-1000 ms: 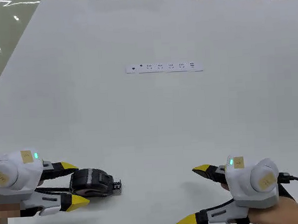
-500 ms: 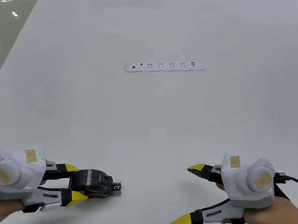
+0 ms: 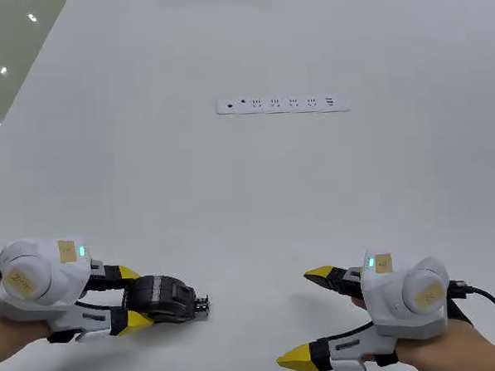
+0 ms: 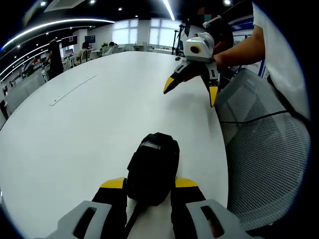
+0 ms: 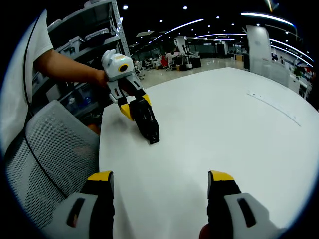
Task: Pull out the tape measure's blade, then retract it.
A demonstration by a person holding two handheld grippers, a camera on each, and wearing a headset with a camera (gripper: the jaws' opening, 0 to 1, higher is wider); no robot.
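Currently the left gripper clamps the black tape measure on the white table. Well to the tape measure's right, the right gripper has its jaws spread wide.

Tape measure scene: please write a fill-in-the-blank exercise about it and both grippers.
1. The left gripper is ____ on the black tape measure.
2. The right gripper is ____ and holds nothing.
3. The tape measure rests on the ____ table.
Missing words: shut; open; white.
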